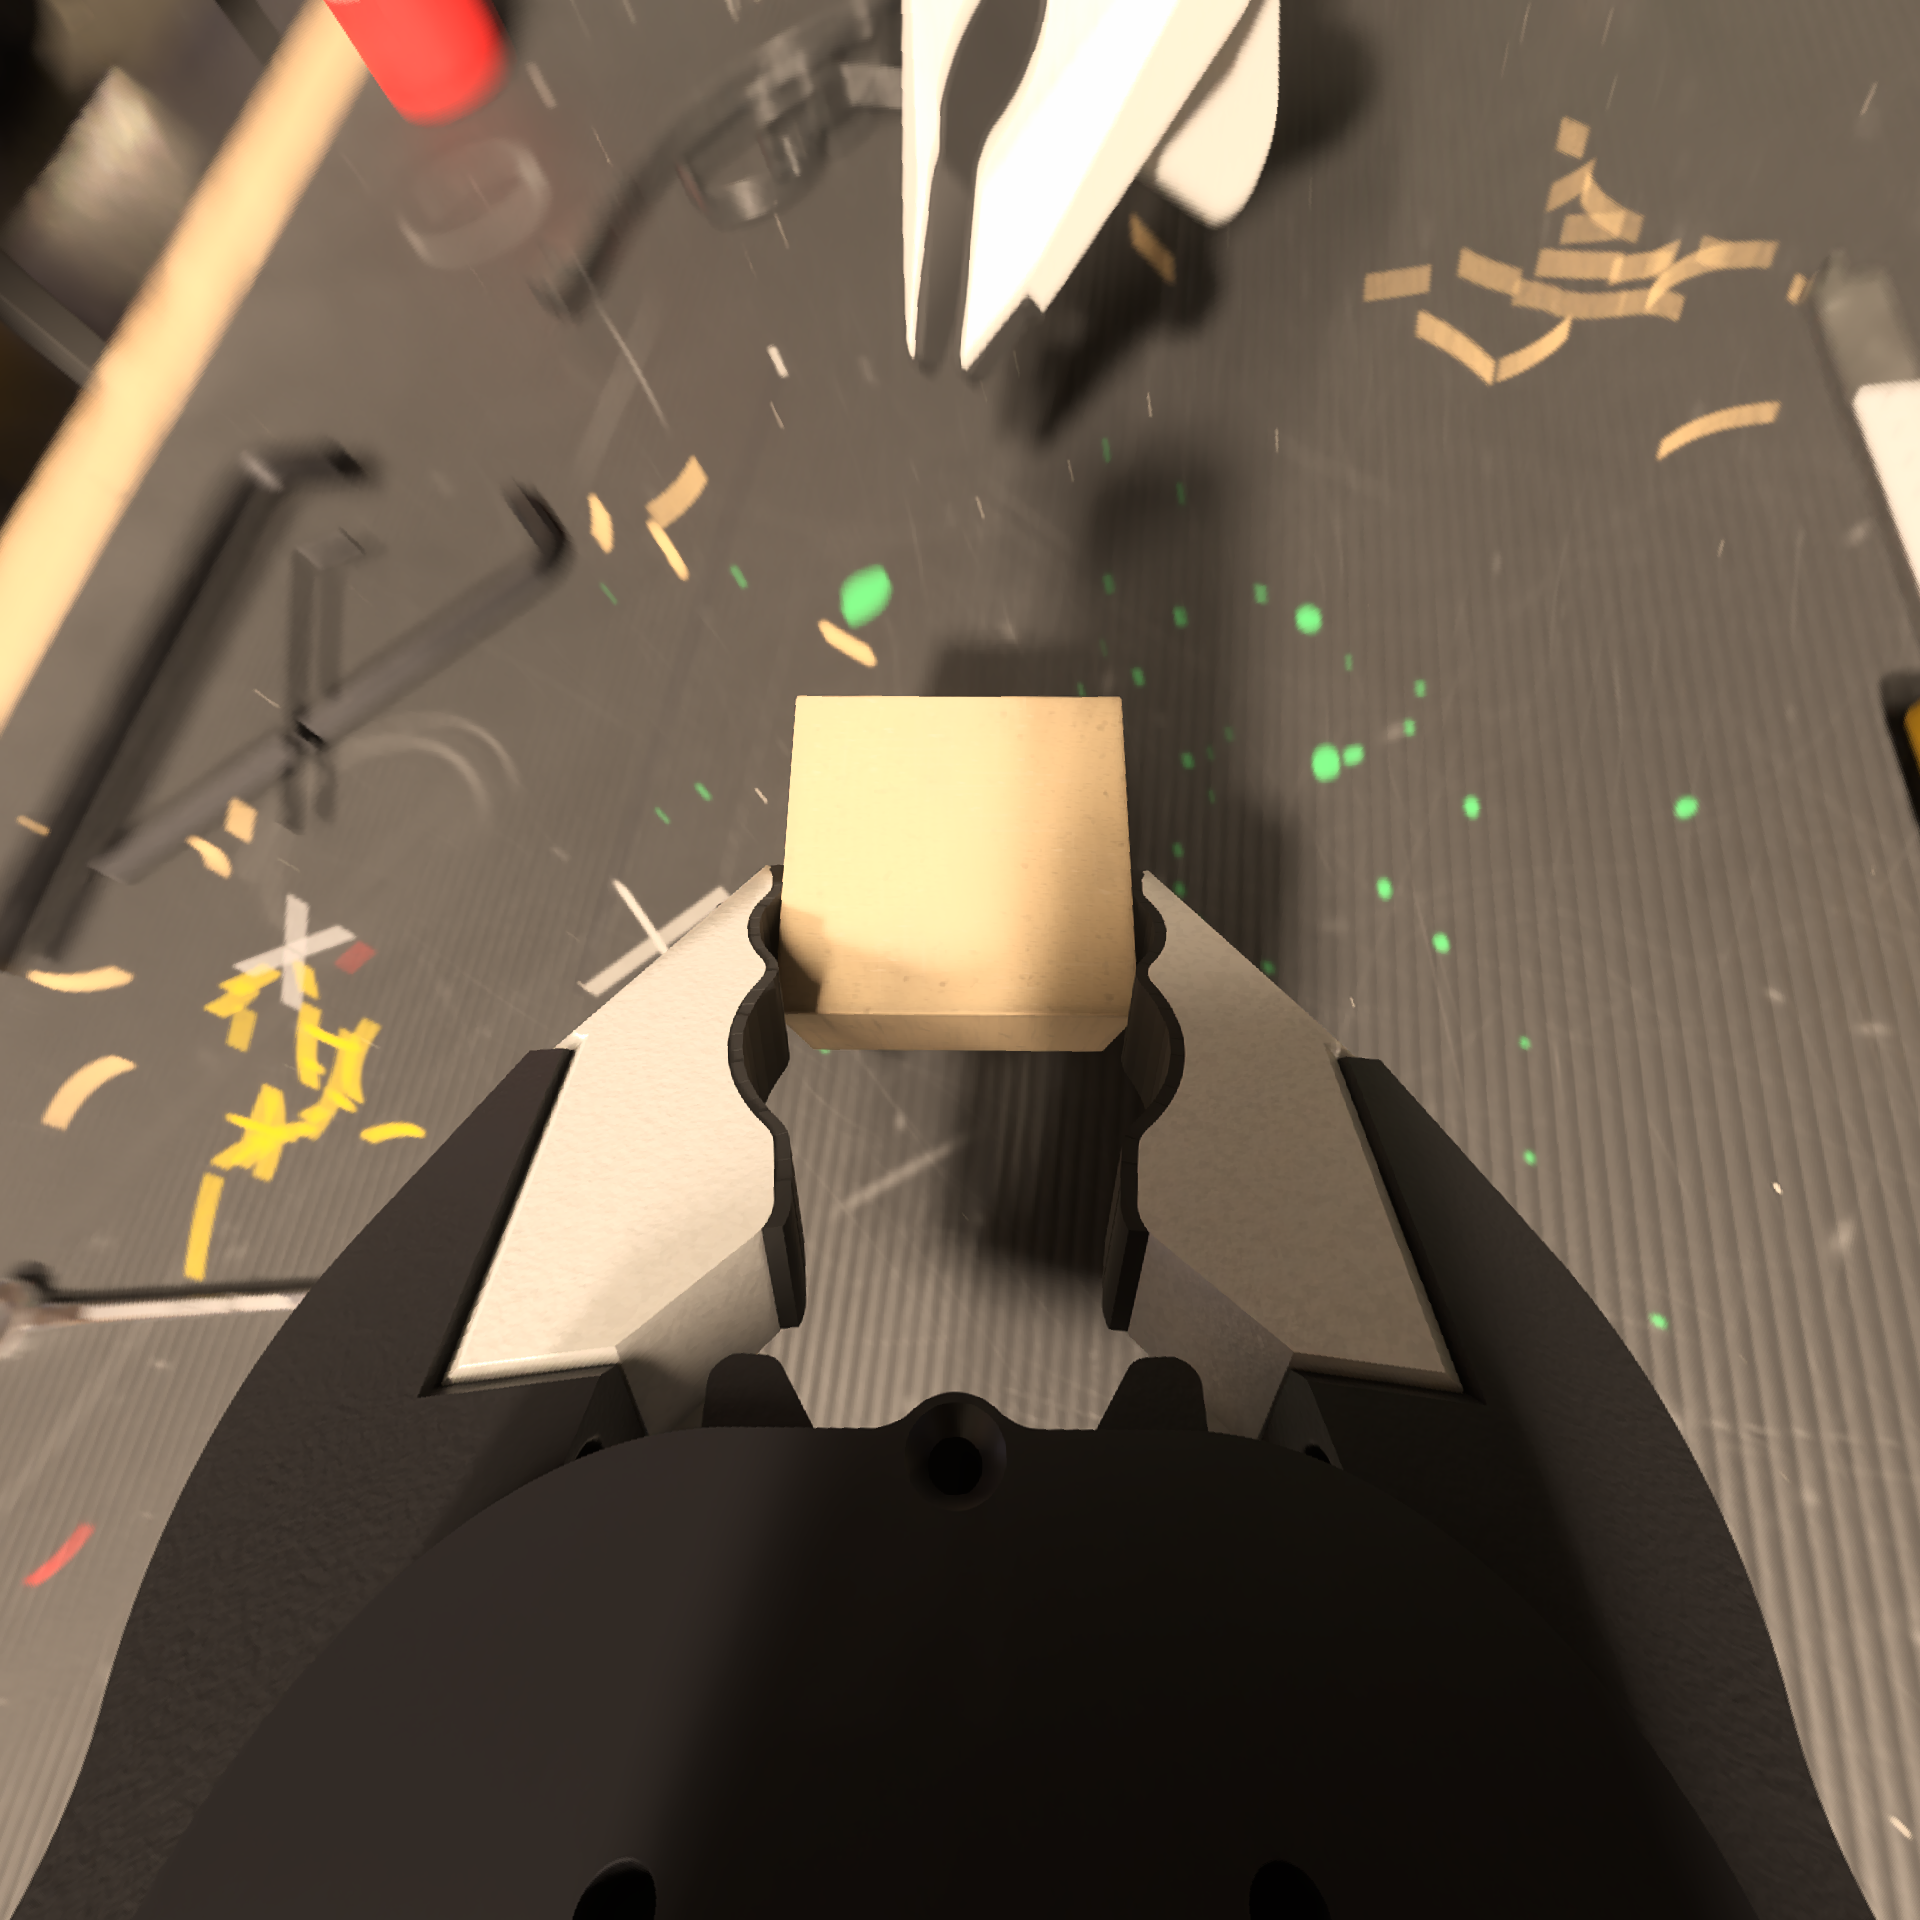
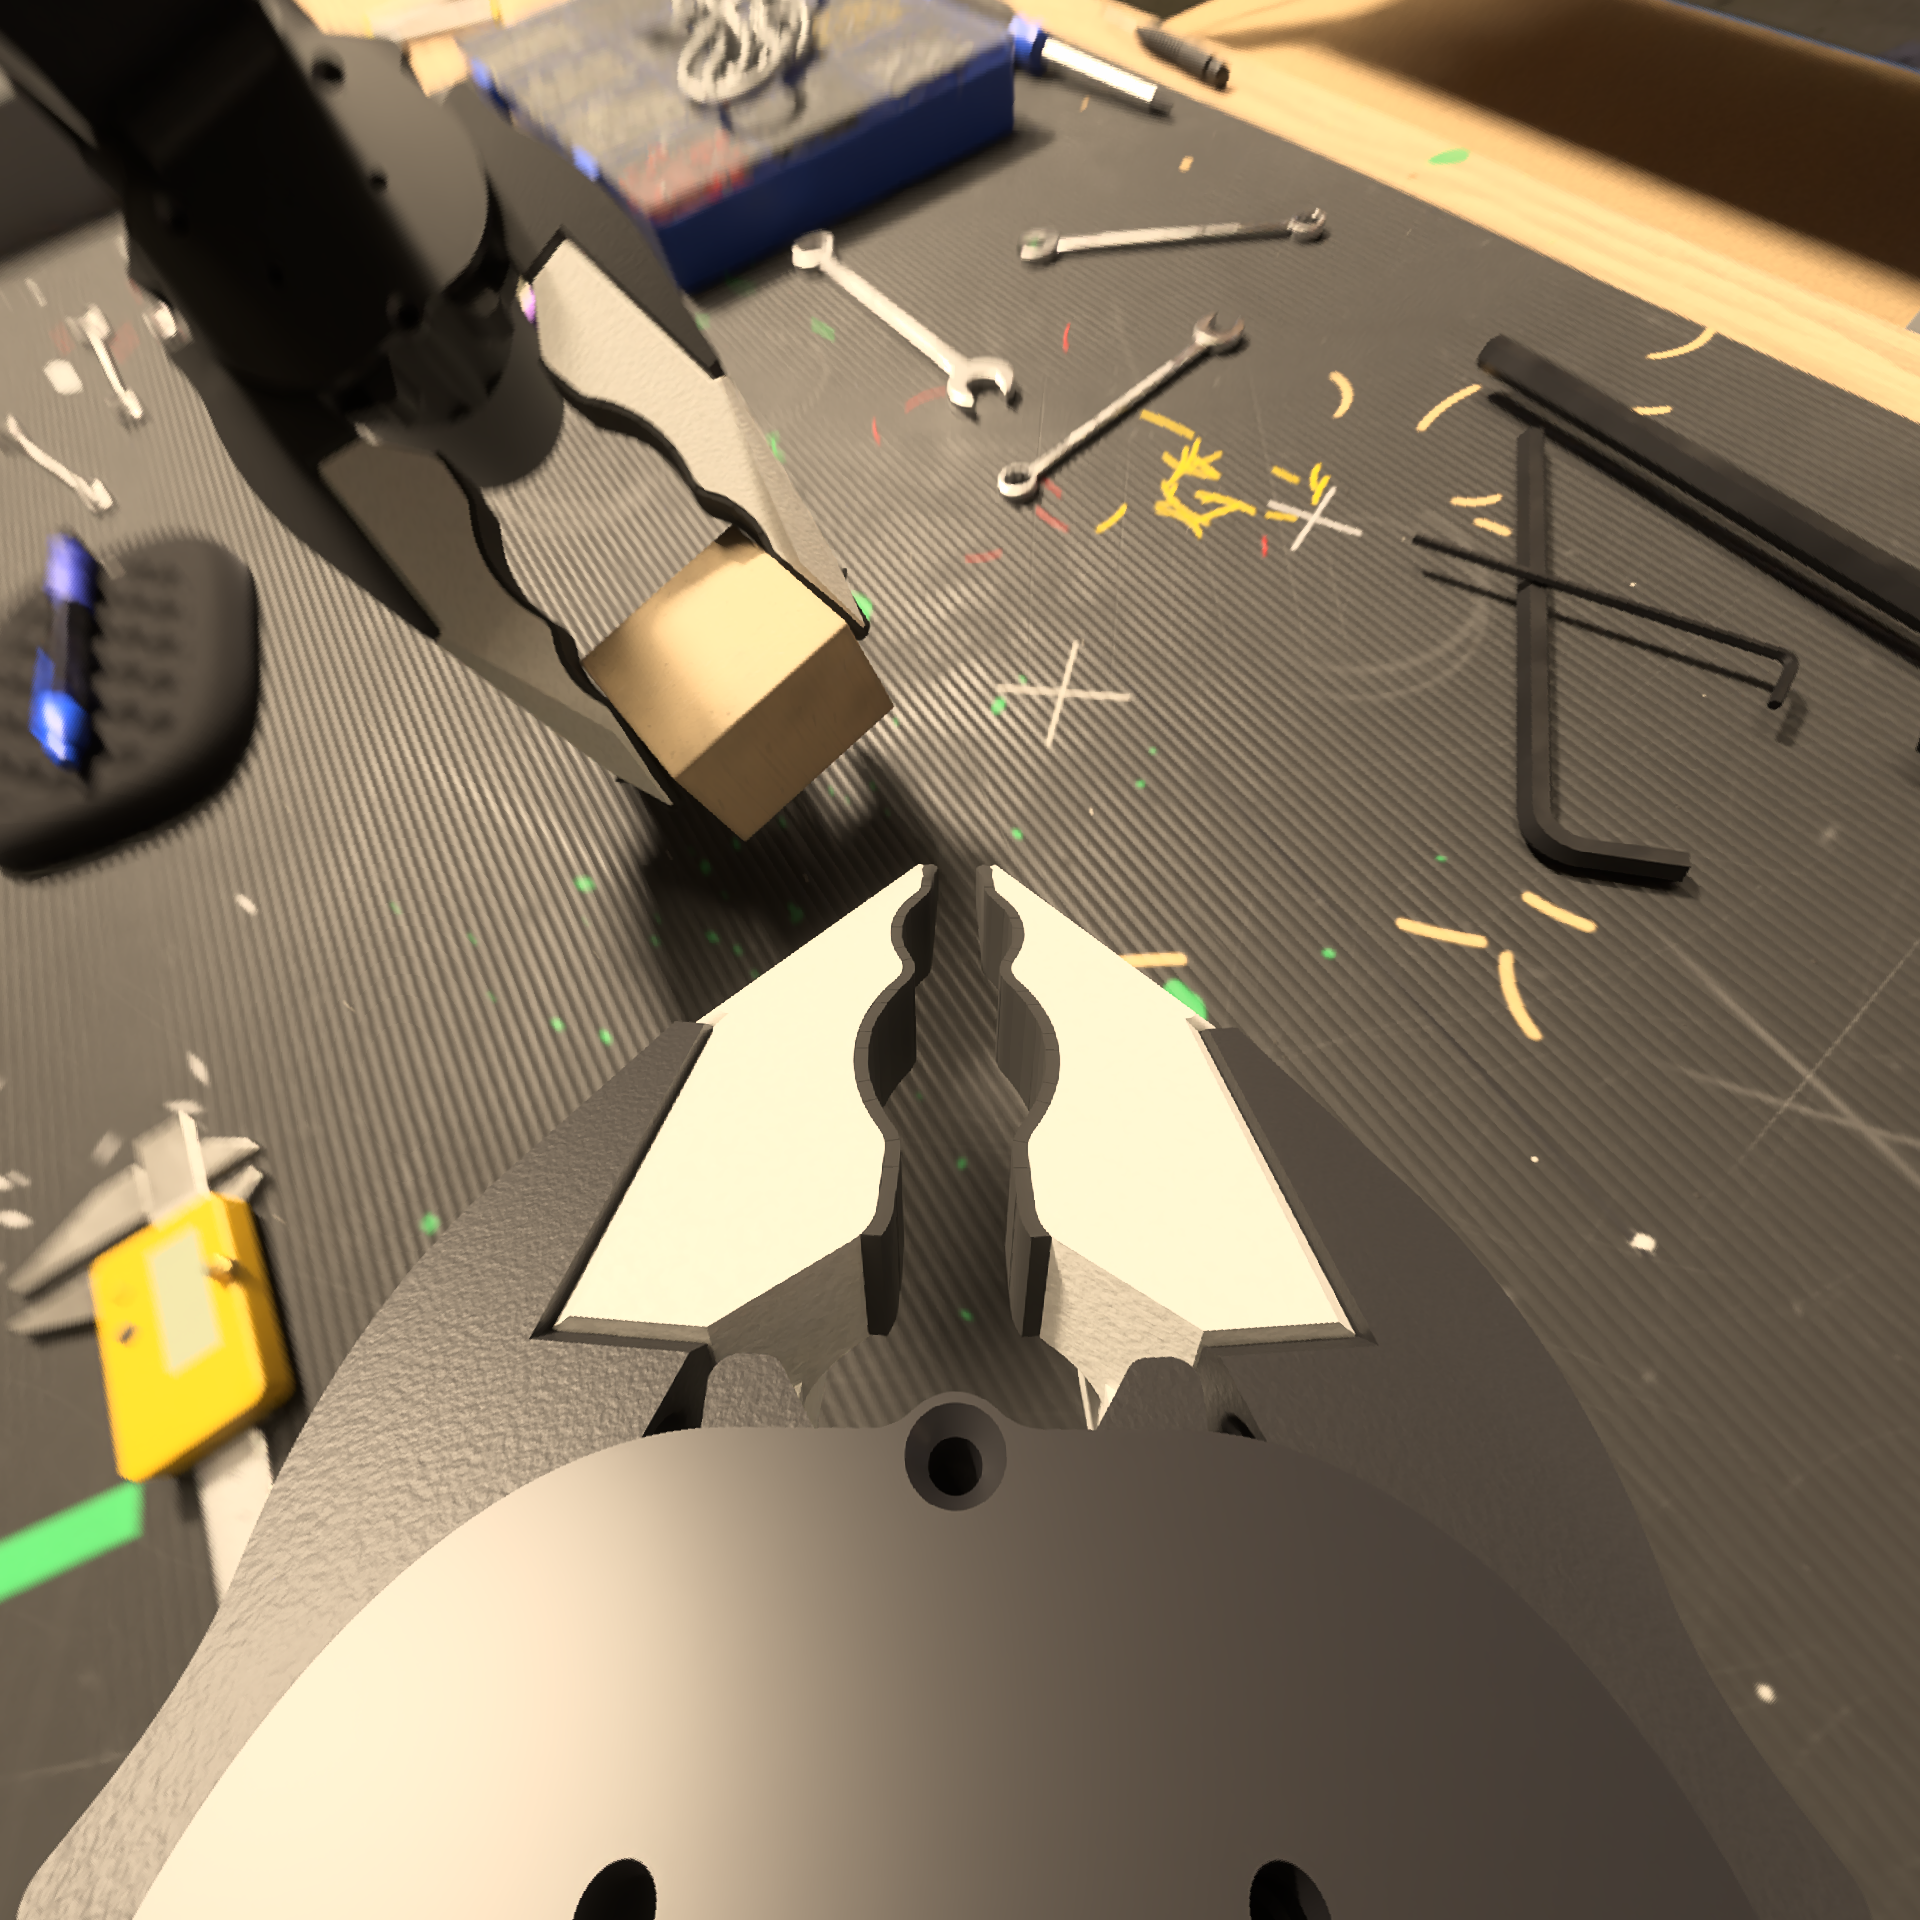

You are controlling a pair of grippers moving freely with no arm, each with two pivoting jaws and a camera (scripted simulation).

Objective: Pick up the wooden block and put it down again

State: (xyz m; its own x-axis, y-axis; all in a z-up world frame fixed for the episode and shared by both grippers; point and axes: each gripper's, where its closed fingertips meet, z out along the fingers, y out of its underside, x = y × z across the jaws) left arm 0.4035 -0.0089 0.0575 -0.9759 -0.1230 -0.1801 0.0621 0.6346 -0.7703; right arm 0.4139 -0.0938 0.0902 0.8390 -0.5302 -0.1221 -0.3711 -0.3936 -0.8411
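Observation:
The wooden block is a pale tan cube held between the fingertips of my left gripper, which is shut on it. The block hangs above the dark ribbed mat, with its shadow below it. In the right wrist view the same block is tilted in the left gripper, clear of the mat. My right gripper has its jaws nearly together with nothing between them, just in front of and below the block. It shows at the top of the left wrist view.
Several wrenches and black hex keys lie on the mat to the right. A blue tray stands at the back, a yellow caliper at the left, a black pad farther left. A wooden edge borders the far right.

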